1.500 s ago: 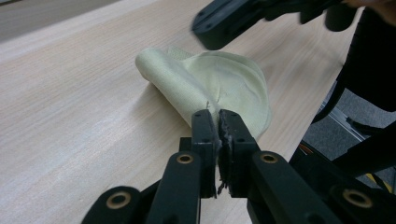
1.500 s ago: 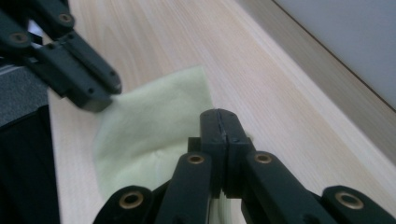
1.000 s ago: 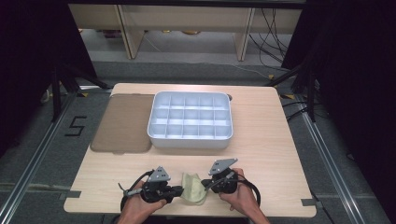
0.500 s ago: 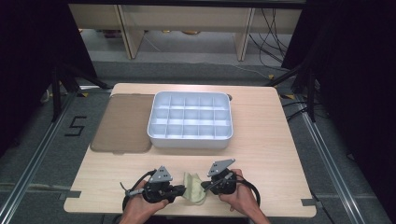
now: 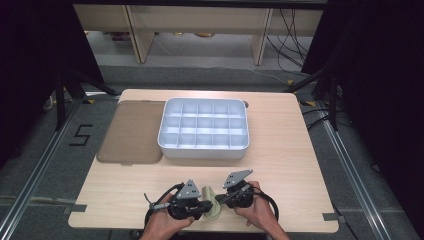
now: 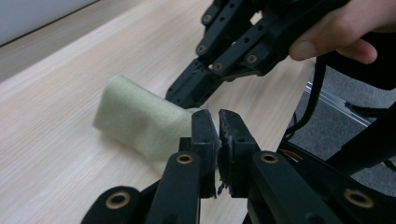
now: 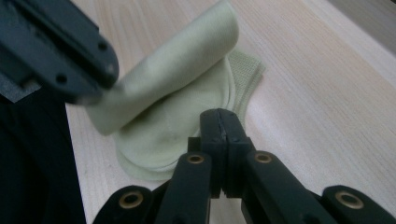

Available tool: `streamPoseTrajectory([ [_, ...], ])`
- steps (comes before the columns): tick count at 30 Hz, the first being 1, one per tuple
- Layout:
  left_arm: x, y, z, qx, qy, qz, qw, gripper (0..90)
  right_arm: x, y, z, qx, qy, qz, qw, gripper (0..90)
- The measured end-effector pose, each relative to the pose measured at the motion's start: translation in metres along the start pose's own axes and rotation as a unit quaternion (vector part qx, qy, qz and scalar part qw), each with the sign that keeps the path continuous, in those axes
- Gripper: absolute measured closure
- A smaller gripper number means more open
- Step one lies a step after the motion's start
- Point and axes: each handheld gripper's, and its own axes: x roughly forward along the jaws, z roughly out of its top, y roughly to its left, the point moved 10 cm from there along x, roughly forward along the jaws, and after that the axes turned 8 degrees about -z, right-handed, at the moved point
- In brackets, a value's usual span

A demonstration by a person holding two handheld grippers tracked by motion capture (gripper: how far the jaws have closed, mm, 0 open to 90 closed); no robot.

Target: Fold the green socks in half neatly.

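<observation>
Sock (image 5: 212, 202) lies at table's (image 5: 300, 165) 6 o'clock edge, between both grippers. Left gripper (image 6: 217, 140) clamps its rolled end; right gripper (image 7: 222, 123) pins the flat end. Roll axis runs toward 1 o'clock.

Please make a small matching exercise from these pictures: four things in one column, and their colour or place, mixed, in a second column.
1. sock
2. compartment tray
3. flat lid
4. table

a. white, with many cells
b. light wood
c. pale green, between the two grippers
d. brown, left of the tray

Pairs: 1-c, 2-a, 3-d, 4-b
</observation>
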Motion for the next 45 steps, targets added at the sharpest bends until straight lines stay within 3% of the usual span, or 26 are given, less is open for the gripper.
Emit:
streamPoseTrajectory([
  [1, 0.004, -0.001, 0.0, 0.011, 0.007, -0.001, 0.9999, 84.6, 0.0, 0.0, 0.0, 0.002, 0.002, 0.001, 1.0, 90.0],
  [3, 0.007, -0.003, -0.001, 0.008, 0.008, -0.006, 0.9999, 84.6, 0.0, 0.0, 0.0, -0.001, 0.0, 0.003, 1.0, 90.0],
  [4, 0.011, -0.003, -0.002, 0.019, 0.018, -0.006, 0.9996, 84.7, 0.0, -0.001, 0.0, -0.004, -0.003, 0.004, 1.0, 90.0],
  [8, 0.018, -0.004, -0.005, 0.016, 0.027, -0.012, 0.9995, 84.6, 0.0, -0.002, 0.001, 0.017, -0.005, 0.0, 0.9998, 90.0],
  [9, 0.022, -0.005, -0.006, 0.011, 0.03, -0.011, 0.9994, 84.6, -0.004, -0.008, 0.001, 0.023, -0.006, -0.008, 0.9997, 89.6],
  [10, 0.023, -0.003, -0.006, 0.023, 0.034, -0.013, 0.9991, 84.6, -0.005, -0.013, 0.002, 0.017, -0.011, -0.016, 0.9997, 89.5],
  [11, 0.026, -0.005, -0.007, 0.009, 0.03, -0.015, 0.9994, 84.6, -0.007, -0.015, 0.002, 0.022, -0.012, -0.018, 0.9995, 89.5],
  [15, 0.029, -0.004, -0.007, 0.023, 0.039, -0.015, 0.9989, 84.5, -0.018, -0.022, 0.011, 0.027, -0.042, -0.026, 0.9984, 89.6],
  [17, 0.031, -0.004, -0.008, 0.011, 0.036, -0.014, 0.9992, 84.5, -0.023, -0.021, 0.017, 0.038, -0.055, -0.022, 0.9975, 89.6],
  [18, 0.032, -0.005, -0.008, 0.008, 0.034, -0.015, 0.9993, 84.4, -0.026, -0.022, 0.02, 0.028, -0.063, -0.022, 0.9974, 89.6],
  [23, 0.033, -0.003, -0.009, 0.023, 0.042, -0.013, 0.9988, 84.4, -0.028, -0.012, 0.028, 0.029, -0.076, -0.007, 0.9967, 89.6],
  [25, 0.033, -0.003, -0.009, 0.022, 0.041, -0.014, 0.9988, 84.4, -0.027, -0.006, 0.035, 0.015, -0.091, 0.007, 0.9957, 89.6],
  [29, 0.034, -0.003, -0.01, 0.018, 0.04, -0.012, 0.999, 84.3, -0.023, 0.001, 0.036, 0.014, -0.084, 0.018, 0.9962, 89.6],
  [30, 0.036, -0.006, -0.009, 0.005, 0.03, -0.013, 0.9994, 84.3, -0.021, 0.002, 0.035, 0.012, -0.079, 0.019, 0.9966, 89.6],
  [31, 0.034, -0.003, -0.011, 0.025, 0.045, -0.011, 0.9986, 84.2, -0.018, 0.003, 0.035, 0.005, -0.078, 0.021, 0.9968, 89.7],
  [32, 0.034, -0.003, -0.011, 0.025, 0.045, -0.011, 0.9986, 84.1, -0.018, 0.003, 0.035, 0.005, -0.078, 0.021, 0.9968, 89.7],
  [33, 0.035, -0.005, -0.01, 0.008, 0.033, -0.012, 0.9993, 83.9, -0.014, 0.002, 0.03, 0.004, -0.063, 0.018, 0.9979, 89.7],
  [36, 0.033, -0.005, -0.009, 0.014, 0.034, -0.019, 0.9991, 80.0, -0.003, -0.003, 0.018, 0.017, -0.03, 0.01, 0.9993, 90.0],
  [38, 0.032, -0.005, -0.007, 0.013, 0.03, -0.022, 0.9992, 77.0, 0.0, -0.005, 0.017, 0.017, -0.032, 0.014, 0.9993, 90.0],
  [39, 0.03, -0.005, -0.005, 0.004, 0.024, -0.022, 0.9995, 75.9, -0.001, -0.005, 0.017, 0.018, -0.03, 0.014, 0.9993, 90.0],
  [40, 0.027, -0.004, -0.003, 0.013, 0.022, -0.024, 0.9994, 75.9, -0.001, -0.005, 0.017, 0.018, -0.03, 0.014, 0.9993, 90.0],
  [41, 0.02, -0.002, 0.002, 0.0, 0.009, -0.02, 0.9998, 74.4, -0.001, -0.005, 0.016, 0.02, -0.029, 0.014, 0.9993, 90.0],
  [43, 0.015, 0.0, 0.006, 0.001, -0.003, -0.026, 0.9997, 74.4, 0.0, -0.006, 0.016, 0.019, -0.031, 0.012, 0.9993, 90.0],
  [45, 0.013, 0.001, 0.007, -0.014, -0.009, -0.018, 0.9997, 75.3, 0.0, -0.006, 0.016, 0.02, -0.033, 0.013, 0.9992, 90.0],
])
